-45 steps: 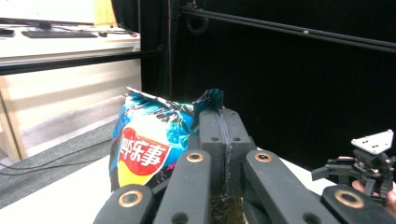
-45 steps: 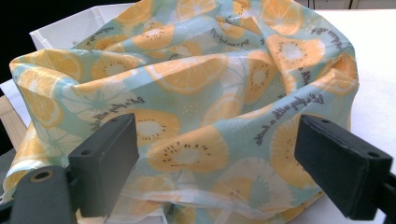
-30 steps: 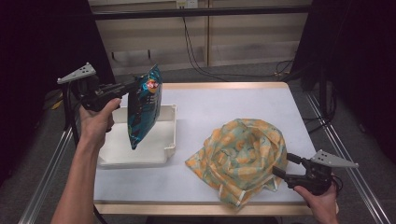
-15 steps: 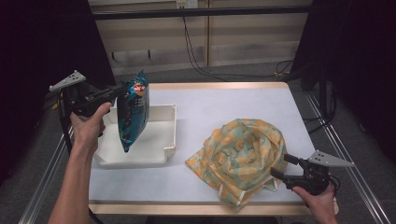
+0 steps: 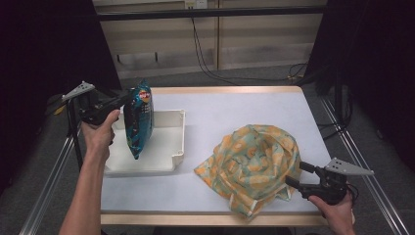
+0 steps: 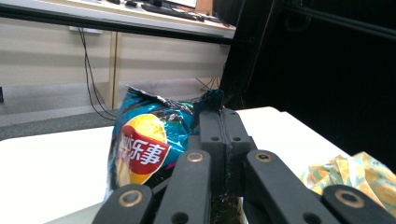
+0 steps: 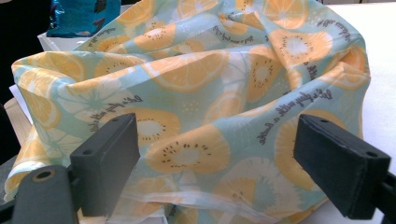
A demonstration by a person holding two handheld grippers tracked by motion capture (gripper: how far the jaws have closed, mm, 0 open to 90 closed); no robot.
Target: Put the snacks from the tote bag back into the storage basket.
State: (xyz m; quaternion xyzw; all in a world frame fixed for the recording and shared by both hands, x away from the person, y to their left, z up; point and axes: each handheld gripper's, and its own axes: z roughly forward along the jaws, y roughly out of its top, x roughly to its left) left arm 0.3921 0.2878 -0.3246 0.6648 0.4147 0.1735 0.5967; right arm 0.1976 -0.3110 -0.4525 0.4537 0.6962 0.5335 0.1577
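My left gripper clamped on top seam of chip bag; bag hangs over left part of white tray. Risk: thin seam slips, bag drops outside tray's left wall. Room: tray floor bare right of bag. Orange-print cloth well right of tray. My right gripper jaws wide, beside cloth's edge, holding nothing.

We see a glossy, crinkled foil crisp bag, a soft printed cloth, a smooth white plastic tray and a matt table.
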